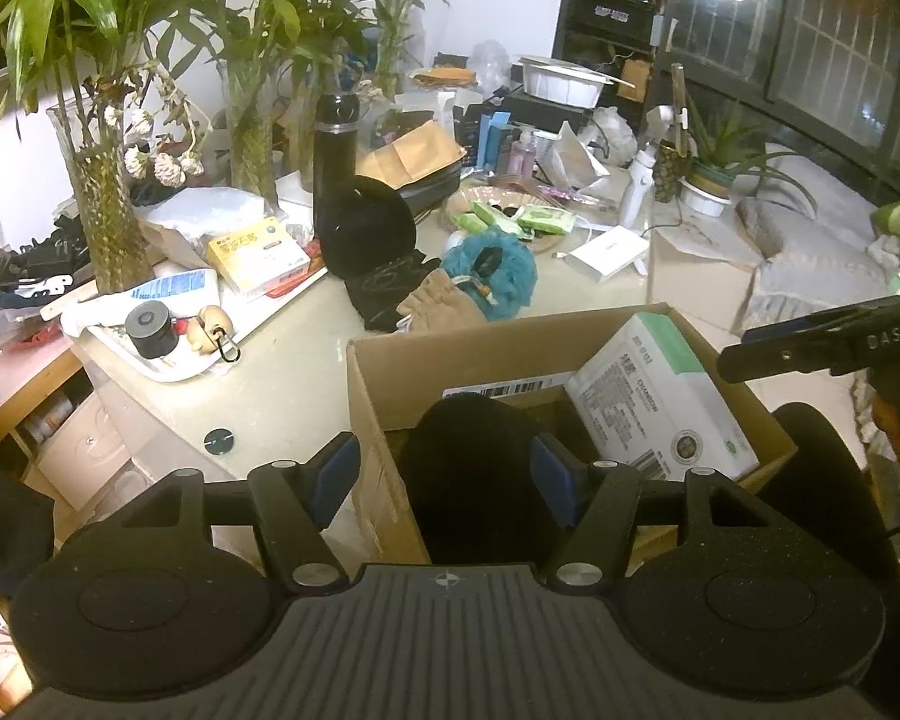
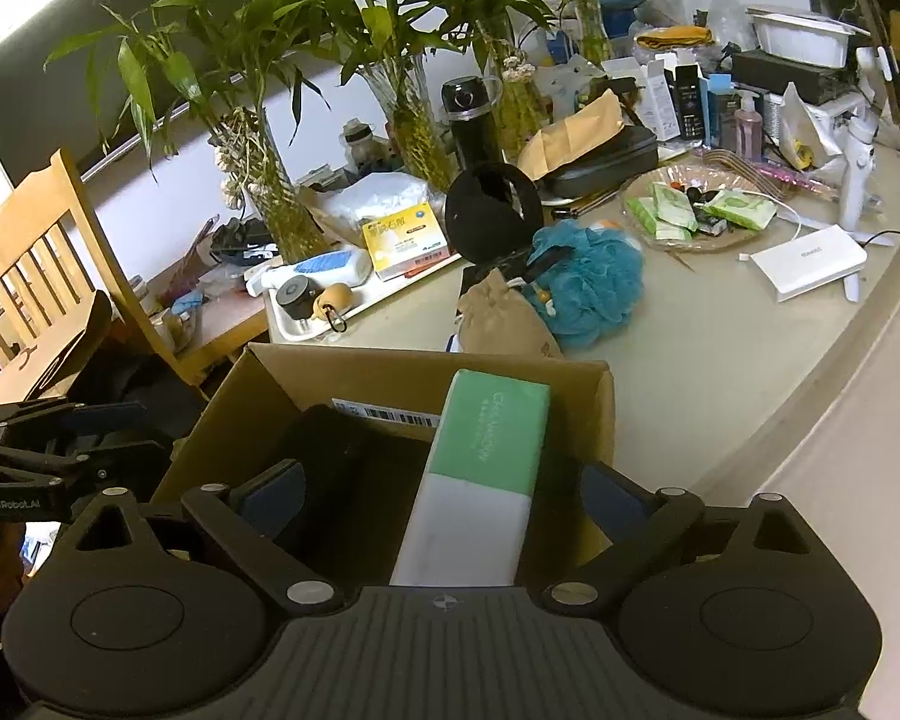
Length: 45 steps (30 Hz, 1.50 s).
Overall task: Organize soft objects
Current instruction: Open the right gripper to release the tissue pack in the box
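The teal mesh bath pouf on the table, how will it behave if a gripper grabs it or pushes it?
The teal mesh bath pouf looks like gathered, ruffled netting, so it would probably squash and spring back rather than hold shape. It seems airy, likely very light for its bulk. Pushed, it may drag rather than roll, snagging the tan cloth pouch touching it.

Setting: lived-in home, cluttered table (image 2: 720, 360). Evidence: bamboo in glass vases (image 2: 282, 204) at 11 o'clock, wooden chair (image 2: 42, 252) at 9, toiletry bottles (image 2: 747, 126) at 1, barred window (image 1: 810, 42) at 2, potted aloe (image 1: 720, 168) beneath.
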### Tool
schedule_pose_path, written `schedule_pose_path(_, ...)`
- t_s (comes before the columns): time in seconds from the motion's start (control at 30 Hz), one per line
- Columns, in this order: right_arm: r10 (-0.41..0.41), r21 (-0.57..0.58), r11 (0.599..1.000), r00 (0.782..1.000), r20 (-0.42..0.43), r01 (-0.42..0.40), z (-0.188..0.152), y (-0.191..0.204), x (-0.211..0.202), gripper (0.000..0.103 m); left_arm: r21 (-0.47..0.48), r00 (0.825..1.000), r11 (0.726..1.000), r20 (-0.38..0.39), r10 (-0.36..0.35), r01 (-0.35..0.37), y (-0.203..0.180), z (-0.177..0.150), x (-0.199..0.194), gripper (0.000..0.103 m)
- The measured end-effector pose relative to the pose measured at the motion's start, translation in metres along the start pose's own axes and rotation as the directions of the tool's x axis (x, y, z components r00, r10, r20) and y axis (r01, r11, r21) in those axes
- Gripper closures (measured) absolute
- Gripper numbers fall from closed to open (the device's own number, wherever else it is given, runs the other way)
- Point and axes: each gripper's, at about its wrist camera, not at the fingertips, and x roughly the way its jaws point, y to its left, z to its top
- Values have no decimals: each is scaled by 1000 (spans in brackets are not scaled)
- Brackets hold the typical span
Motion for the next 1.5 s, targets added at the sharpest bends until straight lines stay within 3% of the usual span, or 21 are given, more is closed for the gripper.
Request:
schedule_pose_path(0.23, -45, -14, 999, 998, -33, 45, 17, -5, 30, 14, -3, 1000, 1000, -1, 8, -8, 1, 1, -1, 41)
schedule_pose_path(0.43, -100, 2, 995, 990, -97, 101, 27, -14, 68, 31, -8, 1000, 1000, 4, 16, -16, 2, 0, -5, 41)
schedule_pose_path(0.5, -125, -17, 992, 986, -108, 124, 27, -11, 76, 48, -12, 1000, 1000, 4, 21, -21, 4, -1, -6, 41)
schedule_pose_path(0.6, -129, 2, 991, 984, -120, 130, 28, -9, 75, 51, -18, 1000, 999, 3, 28, -27, 6, -1, -8, 41)
schedule_pose_path(0.8, -115, -8, 993, 989, -94, 115, 22, 3, 49, 53, -17, 1000, 999, 3, 30, -30, 8, 0, -8, 41)
schedule_pose_path(1.07, -98, 4, 995, 995, 27, 98, 31, 5, 8, 54, -15, 1000, 999, -1, 31, -31, 5, 1, -2, 41)
schedule_pose_path(1.37, -128, 18, 992, 973, 190, 127, 33, 5, -11, 54, -11, 1000, 1000, -5, 27, -27, 2, -1, -2, 41)
schedule_pose_path(1.43, -154, 1, 988, 970, 190, 156, 32, 6, -8, 53, -14, 1000, 999, -7, 30, -31, 3, 0, -2, 41)
schedule_pose_path(1.5, -157, -18, 987, 978, 139, 161, 32, 7, 1, 52, -18, 1000, 999, -4, 29, -29, 4, 0, -4, 41)
